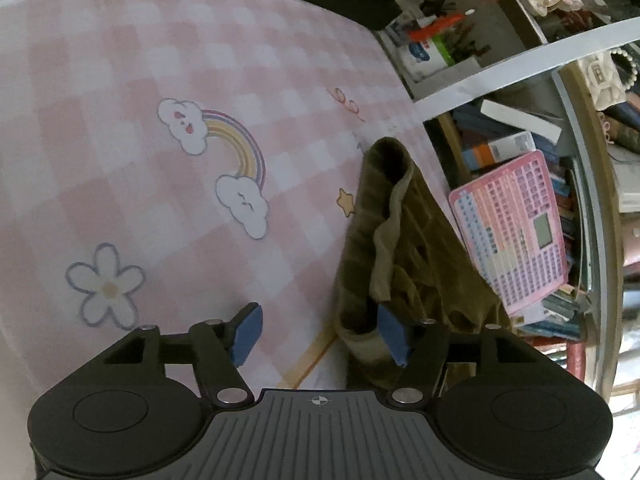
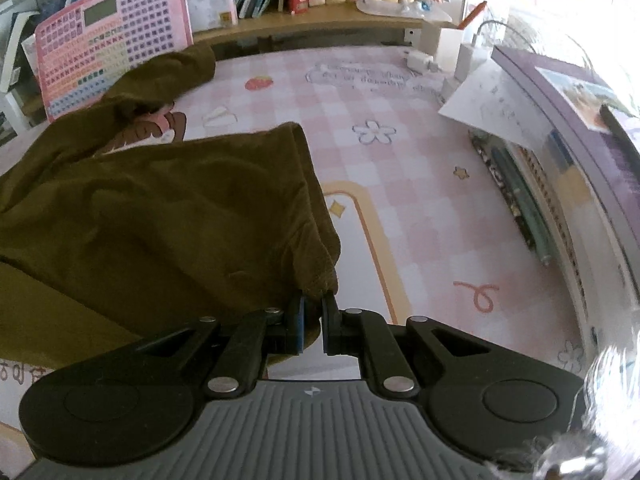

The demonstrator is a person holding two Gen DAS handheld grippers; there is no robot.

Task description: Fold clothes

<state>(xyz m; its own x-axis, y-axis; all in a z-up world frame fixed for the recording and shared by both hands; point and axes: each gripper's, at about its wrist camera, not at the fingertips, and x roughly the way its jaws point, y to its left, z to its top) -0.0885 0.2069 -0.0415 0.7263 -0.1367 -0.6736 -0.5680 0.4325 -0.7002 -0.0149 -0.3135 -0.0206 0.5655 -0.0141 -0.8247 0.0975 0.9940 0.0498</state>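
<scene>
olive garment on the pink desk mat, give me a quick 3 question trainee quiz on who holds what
1. True or false: the right gripper is clamped on a corner of the olive garment.
2. The left gripper is: A) open, gripping nothing B) shut on the garment C) holding the pink keyboard toy.
3. Fill in: the garment lies on a pink ____ desk mat.

Key: 1 true; 2 A; 3 checked

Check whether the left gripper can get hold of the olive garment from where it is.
Probably yes. The left gripper is open, and the olive garment lies bunched right at its right-hand finger on the pink checked mat, with nothing between them. The right gripper already pinches another corner.
</scene>
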